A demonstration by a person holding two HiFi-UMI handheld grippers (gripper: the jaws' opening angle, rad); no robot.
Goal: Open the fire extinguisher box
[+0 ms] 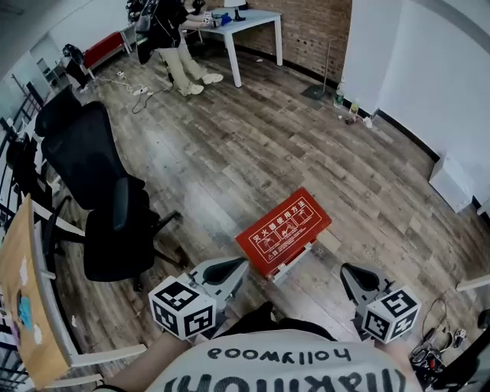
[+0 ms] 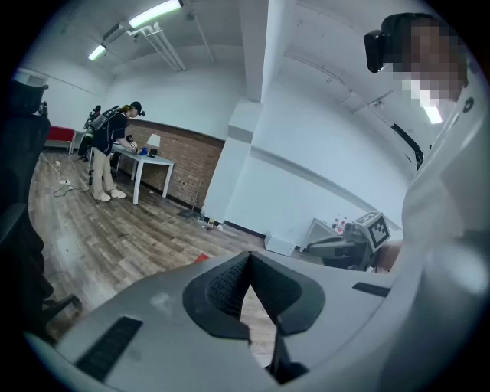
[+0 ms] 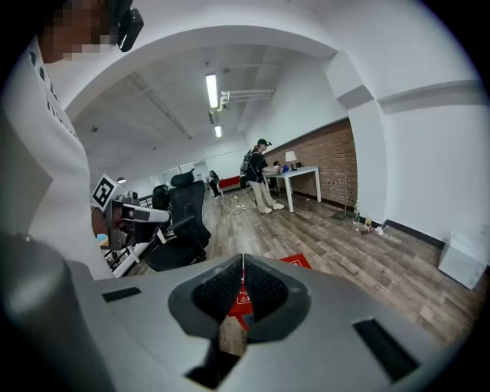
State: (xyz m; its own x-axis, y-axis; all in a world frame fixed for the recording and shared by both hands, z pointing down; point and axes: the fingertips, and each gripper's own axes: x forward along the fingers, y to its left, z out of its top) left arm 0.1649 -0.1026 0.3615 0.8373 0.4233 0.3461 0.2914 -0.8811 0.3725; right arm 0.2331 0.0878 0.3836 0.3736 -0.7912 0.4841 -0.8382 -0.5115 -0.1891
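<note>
The red fire extinguisher box lies flat on the wooden floor, lid closed, white print facing up. My left gripper hovers just to the near left of the box with its jaws together and nothing between them. My right gripper hangs to the near right of the box, also shut and empty. In the right gripper view the box shows past the closed jaw tips. In the left gripper view only a red corner of the box peeks over the shut jaws.
A black office chair stands to the left, beside a wooden desk edge. A person stands at a white table far back. A white box sits by the right wall, cables at the near right.
</note>
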